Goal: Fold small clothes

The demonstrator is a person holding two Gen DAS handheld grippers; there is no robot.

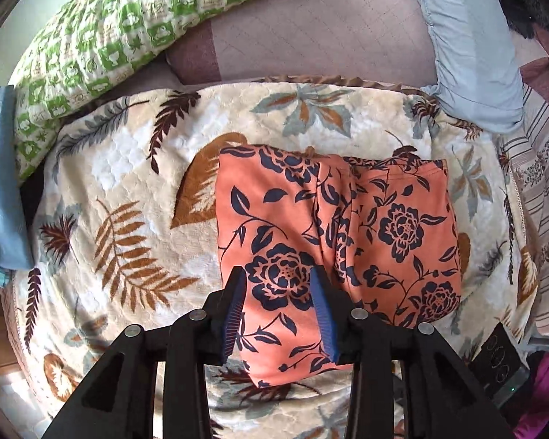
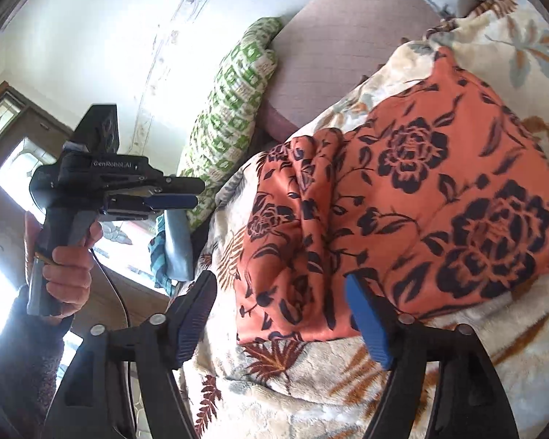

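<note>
The folded garment (image 1: 333,234) lies on the blanket (image 1: 128,183), with one pillow (image 1: 102,47) behind the blanket to the left, another pillow (image 1: 472,58) behind to the right, and a cushion (image 1: 311,33) between the two pillows.

Open blanket (image 1: 135,168) lies left of the folded orange floral garment (image 1: 333,226) and along its near edge; passage there is unobstructed. Far left, a green checked pillow (image 1: 102,44) and a blue cloth (image 1: 0,197) bound the blanket. Far right, a pale blue cushion (image 1: 475,58) blocks that corner. A striped fabric (image 1: 545,219) borders the right side.
</note>
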